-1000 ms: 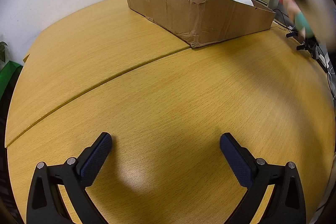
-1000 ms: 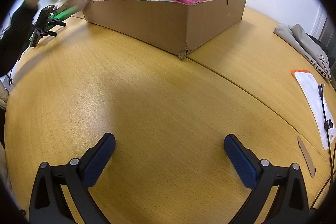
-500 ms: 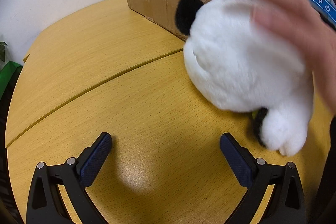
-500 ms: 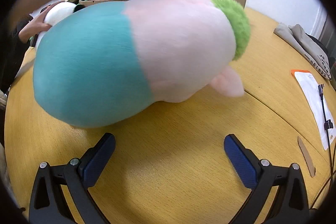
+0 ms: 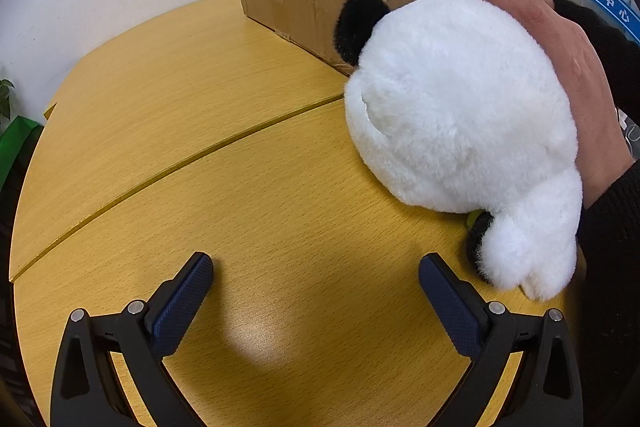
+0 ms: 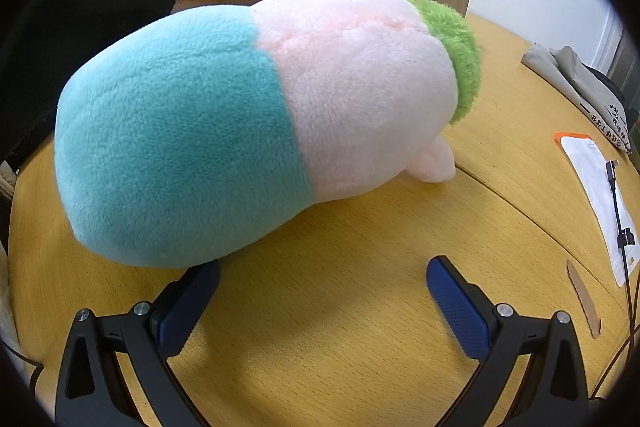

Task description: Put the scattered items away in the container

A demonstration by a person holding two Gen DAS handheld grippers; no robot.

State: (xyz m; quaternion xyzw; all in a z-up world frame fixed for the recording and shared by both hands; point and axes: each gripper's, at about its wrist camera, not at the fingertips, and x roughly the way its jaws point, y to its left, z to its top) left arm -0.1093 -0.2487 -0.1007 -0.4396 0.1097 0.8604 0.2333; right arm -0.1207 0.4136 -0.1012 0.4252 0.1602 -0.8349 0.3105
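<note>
Left gripper (image 5: 316,281) above wooden table (image 5: 168,115)

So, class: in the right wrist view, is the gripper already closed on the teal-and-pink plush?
No: the right gripper is open, with the plush lying on the table just ahead of it.
</note>
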